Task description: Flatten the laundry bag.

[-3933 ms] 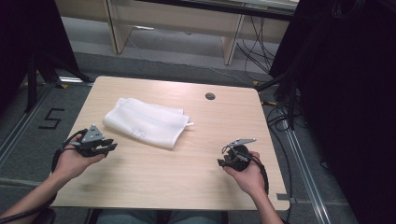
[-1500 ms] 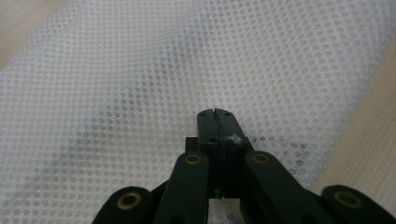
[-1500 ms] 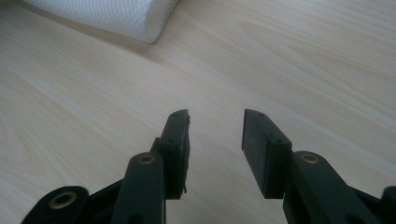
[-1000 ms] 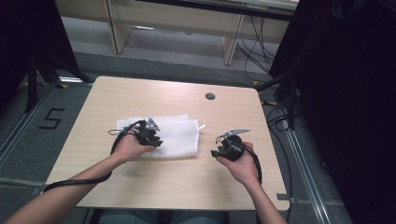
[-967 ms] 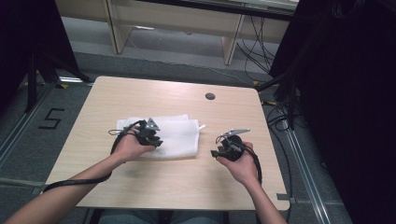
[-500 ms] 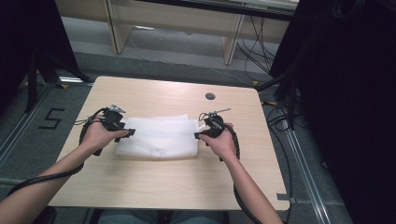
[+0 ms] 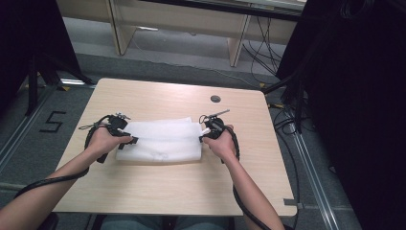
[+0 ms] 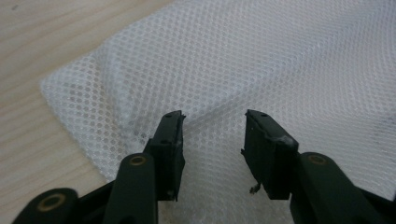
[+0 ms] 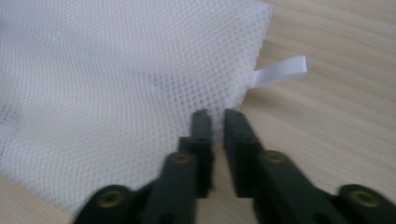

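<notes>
The left claw [image 8: 212, 133] rises from the bottom of the left gripper view with its two black jaws standing apart, a clear gap between them; they have just been closing. Between and under the jaws lies a white mesh cloth [image 8: 261, 70], spread flat on the pale wooden bench [image 8: 51, 42]. The mesh runs on between the jaws, but neither pad visibly presses it. A rounded corner of the cloth shows at the left, with bare bench beyond it. A small frayed thread hangs from the right jaw.
</notes>
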